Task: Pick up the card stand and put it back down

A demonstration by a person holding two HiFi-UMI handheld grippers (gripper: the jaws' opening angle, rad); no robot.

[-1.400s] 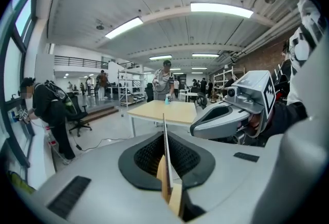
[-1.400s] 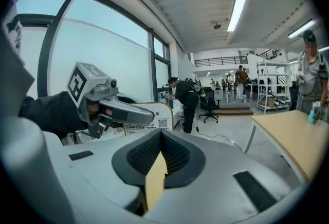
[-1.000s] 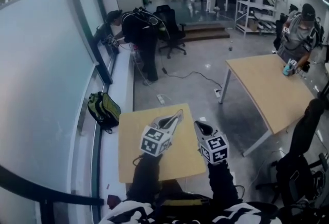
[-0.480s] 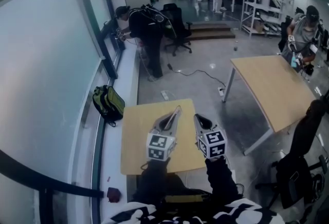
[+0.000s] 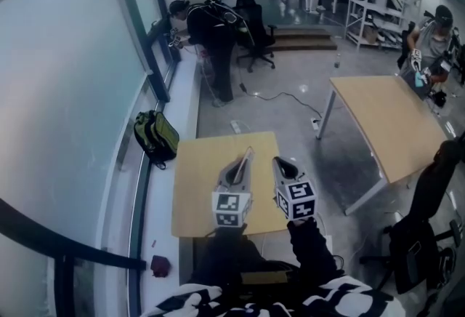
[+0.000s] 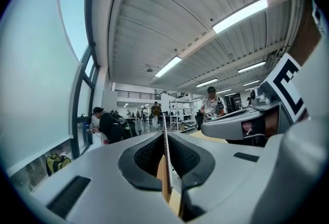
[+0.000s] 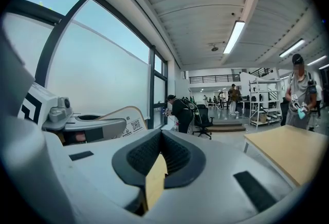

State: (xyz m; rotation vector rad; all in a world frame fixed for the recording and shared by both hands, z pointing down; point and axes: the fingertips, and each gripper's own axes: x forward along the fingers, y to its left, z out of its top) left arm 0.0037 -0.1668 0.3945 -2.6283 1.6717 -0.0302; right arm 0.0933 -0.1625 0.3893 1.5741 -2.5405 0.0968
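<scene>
My left gripper (image 5: 245,155) hangs over the small wooden table (image 5: 195,188), shut on the card stand (image 5: 241,163), a thin pale sheet that sticks out past the tips. In the left gripper view (image 6: 164,134) the stand (image 6: 165,153) shows edge-on as a narrow line pinched between the dark pads. From the right gripper view the stand (image 7: 121,117) is a curved beige card with a printed code, poking out of the left gripper (image 7: 85,126). My right gripper (image 5: 280,161) floats just to the right, jaws together and holding nothing (image 7: 162,134).
A green backpack (image 5: 156,137) lies on the window ledge to the left. A bigger wooden table (image 5: 389,123) stands right, with a person (image 5: 429,43) at its far end. Another person (image 5: 211,35) bends by the window near an office chair (image 5: 258,28). A dark chair (image 5: 425,228) is close right.
The left gripper has swung from pointing up-right to pointing nearly straight ahead, the card stand still pinched in it. Both grippers have shifted slightly over the small table.
</scene>
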